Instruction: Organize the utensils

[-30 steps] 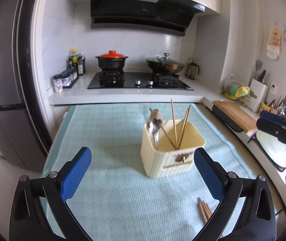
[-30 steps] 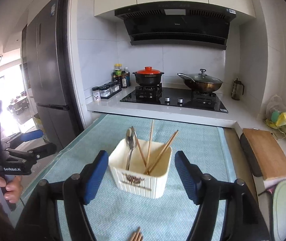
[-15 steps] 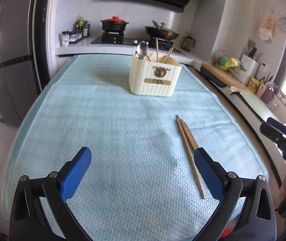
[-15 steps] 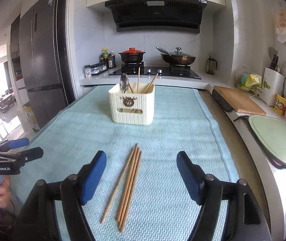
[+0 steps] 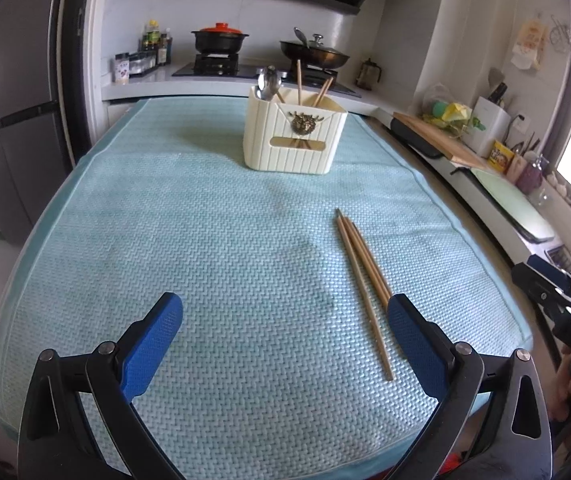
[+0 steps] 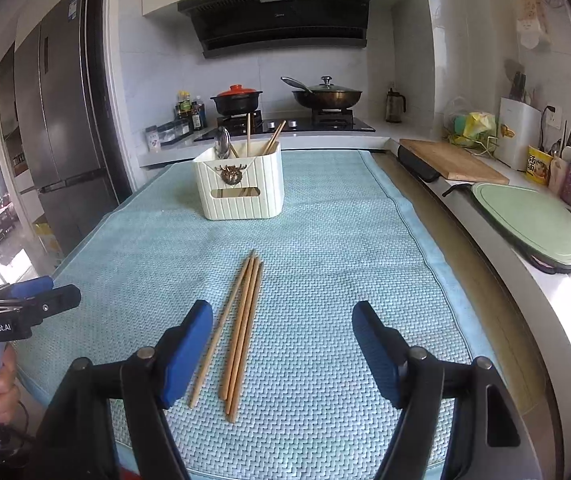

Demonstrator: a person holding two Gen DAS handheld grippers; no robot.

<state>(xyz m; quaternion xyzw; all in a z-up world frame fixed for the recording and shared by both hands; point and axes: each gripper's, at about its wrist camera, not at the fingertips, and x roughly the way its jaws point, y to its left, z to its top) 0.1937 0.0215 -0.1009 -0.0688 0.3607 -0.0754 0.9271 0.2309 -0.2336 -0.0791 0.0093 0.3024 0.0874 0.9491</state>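
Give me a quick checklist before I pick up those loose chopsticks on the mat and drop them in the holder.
1. Right hand-held gripper open and empty: ok.
2. Left hand-held gripper open and empty: ok.
3. Loose chopsticks lying flat on the mat, reachable: ok.
4. Chopsticks bundled tightly: not ok, one splays aside.
5. Cream holder upright with room inside: ok.
6. Exact chopstick count: cannot tell.

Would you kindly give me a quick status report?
Left gripper and right gripper open, empty. Loose chopsticks flat on mat, holder beyond. Nothing in the way.
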